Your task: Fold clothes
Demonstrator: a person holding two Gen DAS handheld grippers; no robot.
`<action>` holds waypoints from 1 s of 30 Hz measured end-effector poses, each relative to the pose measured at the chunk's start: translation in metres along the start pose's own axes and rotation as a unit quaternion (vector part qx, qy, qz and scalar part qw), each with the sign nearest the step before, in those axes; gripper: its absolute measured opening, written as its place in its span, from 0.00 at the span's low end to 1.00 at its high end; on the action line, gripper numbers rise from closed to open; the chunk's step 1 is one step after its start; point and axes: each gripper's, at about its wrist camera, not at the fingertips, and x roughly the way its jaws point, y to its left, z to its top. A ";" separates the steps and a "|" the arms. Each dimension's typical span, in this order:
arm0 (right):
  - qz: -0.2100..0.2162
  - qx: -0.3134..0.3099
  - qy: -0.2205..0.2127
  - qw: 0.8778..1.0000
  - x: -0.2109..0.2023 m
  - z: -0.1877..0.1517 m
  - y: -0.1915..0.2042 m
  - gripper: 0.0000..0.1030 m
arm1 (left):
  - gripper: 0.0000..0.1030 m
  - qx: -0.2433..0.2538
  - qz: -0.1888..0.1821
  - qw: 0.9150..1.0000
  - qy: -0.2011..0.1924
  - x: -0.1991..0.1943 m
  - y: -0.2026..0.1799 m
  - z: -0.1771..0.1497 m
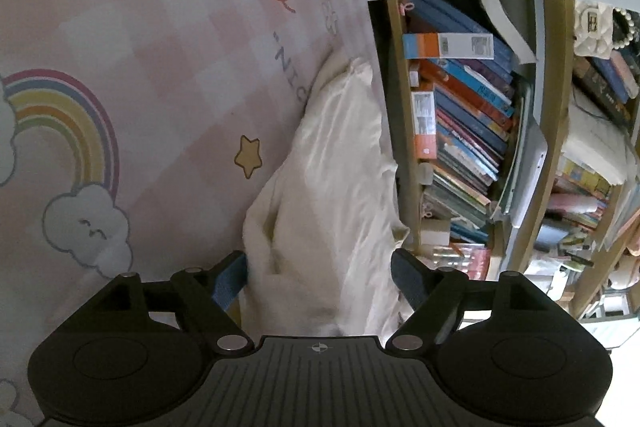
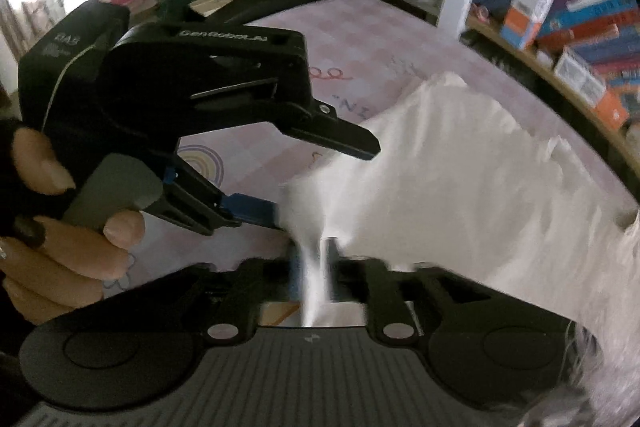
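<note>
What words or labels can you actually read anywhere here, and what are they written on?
"GenRoboAI" (roughly): on the left gripper body.
"DAS": on its rear block.
"NIC": partly covered print on the pink bedsheet by the white garment.
Books and boxes on the shelf: too blurred.

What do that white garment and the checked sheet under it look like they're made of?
White garment: likely thin, smooth woven fabric, with a faint sheen and soft creases. Checked sheet: looks like matte printed cotton, flat, with a rainbow print; the exact fibre can't be told.
</note>
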 end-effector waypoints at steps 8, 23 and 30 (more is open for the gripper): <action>-0.025 0.060 0.020 0.998 -0.009 0.002 -0.044 0.55 | 0.78 0.005 0.003 1.000 0.001 0.004 0.001 0.003; -0.062 0.204 0.080 0.974 0.025 0.083 -0.137 0.69 | 0.09 0.056 0.042 0.996 -0.047 0.009 -0.002 -0.017; -0.058 0.190 0.122 0.973 0.075 0.157 -0.121 0.69 | 0.09 0.228 0.036 0.971 -0.054 0.013 -0.061 -0.042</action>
